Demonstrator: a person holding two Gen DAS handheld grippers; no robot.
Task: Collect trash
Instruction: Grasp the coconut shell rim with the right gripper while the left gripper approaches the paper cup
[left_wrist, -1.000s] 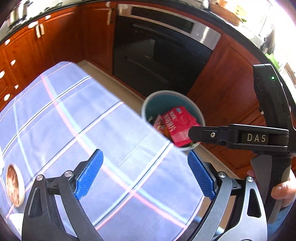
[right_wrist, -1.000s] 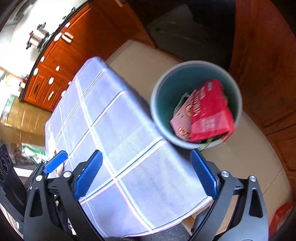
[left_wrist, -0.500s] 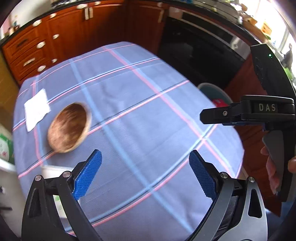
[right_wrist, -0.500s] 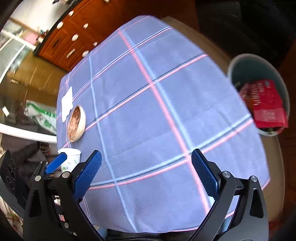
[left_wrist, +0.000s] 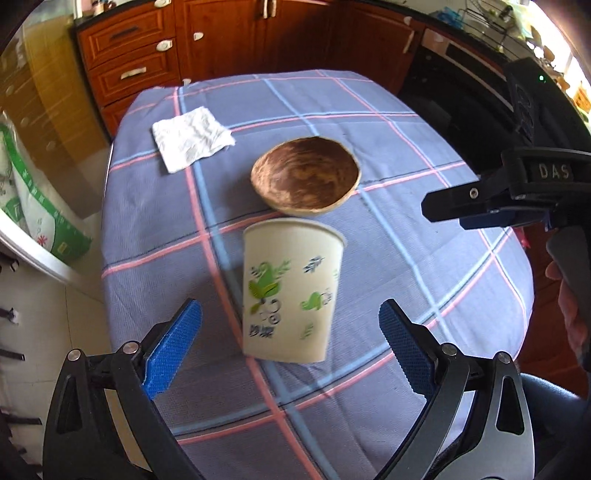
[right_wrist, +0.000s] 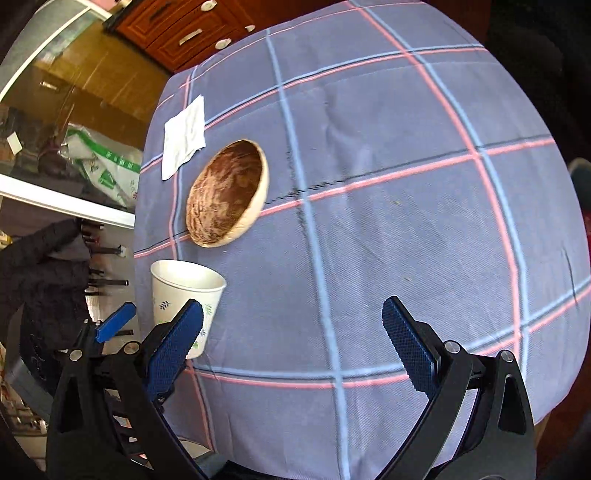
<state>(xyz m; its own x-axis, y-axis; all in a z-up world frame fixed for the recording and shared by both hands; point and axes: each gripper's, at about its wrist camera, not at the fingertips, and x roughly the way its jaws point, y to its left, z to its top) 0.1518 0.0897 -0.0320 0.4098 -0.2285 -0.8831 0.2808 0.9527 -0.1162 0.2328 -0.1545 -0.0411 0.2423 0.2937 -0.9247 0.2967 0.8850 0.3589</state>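
Paper cup (left_wrist: 291, 288), white with green leaf prints, stands upright on the blue plaid tablecloth (left_wrist: 388, 258) and is the landmark here. The left gripper (left_wrist: 290, 345) sits just in front of the cup, its blue fingers (left_wrist: 173, 347) spread wide to either side of the cup's lower half, neither pad touching the paper. Just behind the cup rests a brown wooden bowl (left_wrist: 306, 180), near but apart from it. Farther behind the cup, beyond the bowl and to the left, a white paper napkin (left_wrist: 192, 138) lies flat on the cloth. To the right of the cup, the right gripper (right_wrist: 291, 347) hovers above the cloth with its fingers also spread wide and nothing between them; in its own view the cup (right_wrist: 184, 295) appears just beyond its left finger (right_wrist: 173, 349), partly hidden by it. Behind the cup, past the table edge, stand red-brown wooden cabinets (left_wrist: 147, 55). Left of the cup, off the table, leans a green-and-white bag (left_wrist: 29, 206).
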